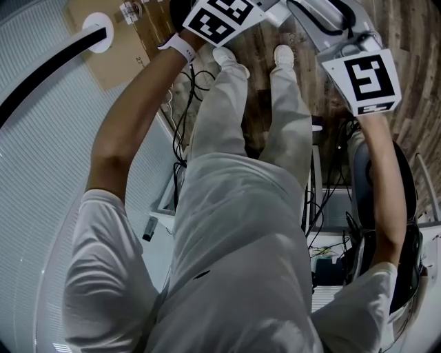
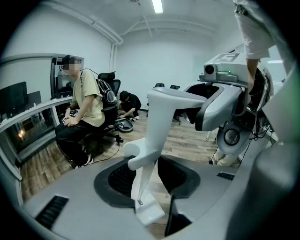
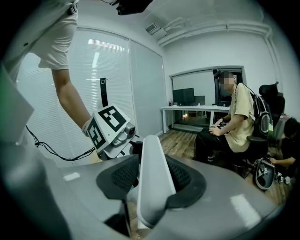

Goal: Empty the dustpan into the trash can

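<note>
A long white dustpan handle (image 2: 157, 126) rises between the jaws of my left gripper (image 2: 146, 180); the pads sit against its narrow lower part. A small white piece of the dustpan (image 2: 150, 212) shows below the jaws. The handle bends and runs right into my right gripper (image 2: 220, 110). In the right gripper view the broad white handle (image 3: 153, 180) lies between the jaws of my right gripper (image 3: 152, 185), which stand wide and do not clamp it. My left gripper's marker cube (image 3: 110, 129) is just beyond. Both cubes (image 1: 222, 19) (image 1: 365, 77) sit at the head view's top. No trash can shows.
A person sits on an office chair (image 2: 86, 108) ahead, and another crouches behind (image 2: 129, 103). A desk with monitors (image 3: 187, 101) stands by the far wall. Cables (image 1: 182, 131) lie on the wood floor by my feet. Blinds (image 1: 41, 172) and cardboard (image 1: 120, 52) are at left.
</note>
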Available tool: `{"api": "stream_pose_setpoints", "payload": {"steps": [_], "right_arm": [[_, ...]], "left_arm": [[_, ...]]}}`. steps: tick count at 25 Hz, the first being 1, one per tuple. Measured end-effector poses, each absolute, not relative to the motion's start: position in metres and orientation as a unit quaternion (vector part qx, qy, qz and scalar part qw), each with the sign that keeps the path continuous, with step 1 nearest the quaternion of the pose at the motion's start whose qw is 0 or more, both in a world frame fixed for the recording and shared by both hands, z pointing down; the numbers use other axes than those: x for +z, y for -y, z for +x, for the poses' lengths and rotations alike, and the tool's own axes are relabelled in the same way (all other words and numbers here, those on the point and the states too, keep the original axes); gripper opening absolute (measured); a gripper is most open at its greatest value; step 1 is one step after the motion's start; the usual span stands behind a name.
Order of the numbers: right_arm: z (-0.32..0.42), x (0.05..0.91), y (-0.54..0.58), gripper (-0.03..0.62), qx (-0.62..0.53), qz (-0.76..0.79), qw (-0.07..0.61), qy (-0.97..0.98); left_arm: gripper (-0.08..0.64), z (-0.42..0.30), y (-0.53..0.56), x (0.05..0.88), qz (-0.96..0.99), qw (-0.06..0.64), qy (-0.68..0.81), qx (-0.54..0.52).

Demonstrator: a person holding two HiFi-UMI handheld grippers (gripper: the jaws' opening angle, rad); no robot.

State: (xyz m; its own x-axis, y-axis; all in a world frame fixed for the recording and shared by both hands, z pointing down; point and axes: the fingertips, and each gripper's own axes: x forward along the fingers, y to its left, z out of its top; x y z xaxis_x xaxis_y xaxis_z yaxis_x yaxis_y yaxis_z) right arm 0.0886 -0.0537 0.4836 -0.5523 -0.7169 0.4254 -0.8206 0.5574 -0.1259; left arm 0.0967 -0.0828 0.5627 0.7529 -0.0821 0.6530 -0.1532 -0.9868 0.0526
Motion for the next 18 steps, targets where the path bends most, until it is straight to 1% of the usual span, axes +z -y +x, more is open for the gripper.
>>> {"api": "stream_pose_setpoints", "payload": {"steps": [2,5,8,13,18], "right_arm": [[0.091,0.481,0.051,0.161,0.153,0.447,0.163,0.866],[0.092,0.475,0.048,0.161,0.139,0.45,0.163,0.867],[0.092,0.469,0.046,0.161,0.133,0.453,0.163,0.866],[0.094,0.456,0.048,0.161,0.132,0.457,0.153,0.866],[0.096,0.438,0.044,0.16,0.136,0.464,0.137,0.864]], "left_arm": [[0.143,0.098,0.08,0.561,0.935,0.052,0.06,0.344],[0.163,0.096,0.076,0.561,0.936,0.054,0.062,0.343],[0.209,0.092,0.075,0.561,0.935,0.058,0.069,0.344],[0.241,0.086,0.075,0.561,0.931,0.073,0.083,0.349],[0.252,0.076,0.074,0.559,0.928,0.078,0.098,0.351]]}}
